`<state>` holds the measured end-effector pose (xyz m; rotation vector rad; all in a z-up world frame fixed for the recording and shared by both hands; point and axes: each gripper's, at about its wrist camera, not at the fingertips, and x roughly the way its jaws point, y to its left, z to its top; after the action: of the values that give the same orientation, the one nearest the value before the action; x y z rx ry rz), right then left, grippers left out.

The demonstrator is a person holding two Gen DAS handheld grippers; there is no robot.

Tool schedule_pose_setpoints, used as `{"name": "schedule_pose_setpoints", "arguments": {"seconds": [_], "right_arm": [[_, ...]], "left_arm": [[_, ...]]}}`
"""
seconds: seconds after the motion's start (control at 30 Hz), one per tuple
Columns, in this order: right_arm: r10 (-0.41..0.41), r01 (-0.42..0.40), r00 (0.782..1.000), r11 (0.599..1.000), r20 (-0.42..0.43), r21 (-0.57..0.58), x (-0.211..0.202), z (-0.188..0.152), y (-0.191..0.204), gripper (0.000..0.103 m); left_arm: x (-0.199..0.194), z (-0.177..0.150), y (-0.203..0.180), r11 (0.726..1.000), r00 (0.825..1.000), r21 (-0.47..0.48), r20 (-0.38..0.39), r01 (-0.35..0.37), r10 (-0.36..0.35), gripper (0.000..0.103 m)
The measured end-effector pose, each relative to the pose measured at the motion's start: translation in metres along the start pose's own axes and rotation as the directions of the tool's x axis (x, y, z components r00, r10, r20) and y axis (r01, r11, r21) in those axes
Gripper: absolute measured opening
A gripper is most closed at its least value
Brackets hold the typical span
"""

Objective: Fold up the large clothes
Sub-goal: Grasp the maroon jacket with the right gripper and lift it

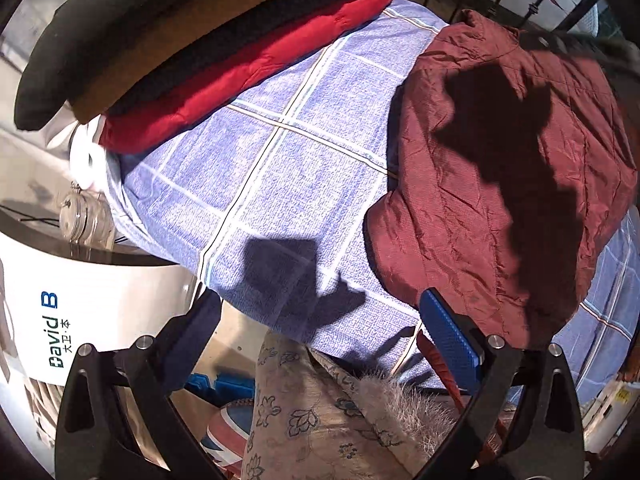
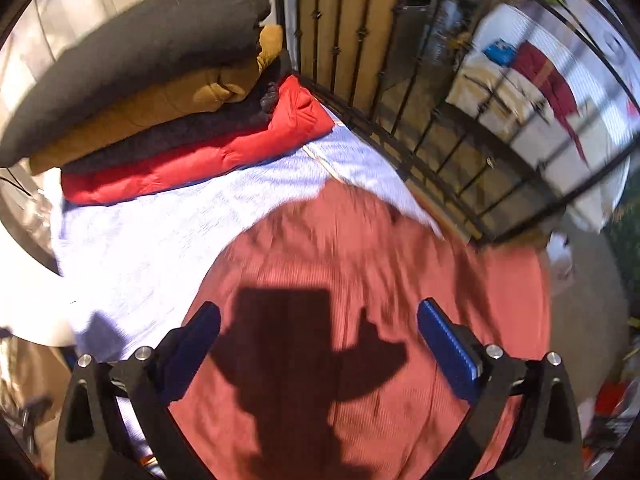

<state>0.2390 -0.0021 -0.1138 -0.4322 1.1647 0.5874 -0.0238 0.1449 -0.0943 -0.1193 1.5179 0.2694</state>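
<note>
Both pairs of fingers stood wide, empty: left gripper (image 1: 320, 332) above the checked sheet (image 1: 260, 168), right gripper (image 2: 318, 340) over the maroon quilted jacket (image 2: 360, 272) lying right of the folded stack (image 1: 192, 60). Puffy fabric could spring open once released.

Home balcony: iron railing (image 2: 400, 92), bedsheet (image 1: 280, 168).

The left gripper (image 1: 320, 340) hangs with jaws spread wide and nothing between them, over the blue checked sheet (image 1: 256, 184), the maroon jacket (image 1: 500, 184) lying crumpled just ahead to its right, a stack of folded clothes (image 1: 208, 56) far ahead-left.
</note>
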Motion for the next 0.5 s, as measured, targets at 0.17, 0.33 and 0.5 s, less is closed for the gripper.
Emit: {"name": "schedule_pose_setpoints", "arguments": {"seconds": [0.17, 0.33, 0.5], "right_arm": [[-0.091, 0.002, 0.959, 0.949, -0.267, -0.316, 0.111, 0.059, 0.055, 0.098], [-0.304, -0.011, 0.863, 0.786, -0.403, -0.618, 0.172, 0.008, 0.066, 0.049], [-0.042, -0.099, 0.913, 0.942, -0.406, -0.319, 0.121, -0.028, 0.021, 0.001]], "left_arm": [[0.011, -0.037, 0.025, 0.993, 0.995, -0.063, -0.031, -0.099, 0.098, 0.098], [0.02, -0.053, 0.05, 0.983, 0.996, -0.172, -0.064, -0.064, 0.054, 0.098], [0.018, -0.032, 0.039, 0.994, 0.998, -0.092, -0.035, -0.056, 0.053, 0.098]]}}
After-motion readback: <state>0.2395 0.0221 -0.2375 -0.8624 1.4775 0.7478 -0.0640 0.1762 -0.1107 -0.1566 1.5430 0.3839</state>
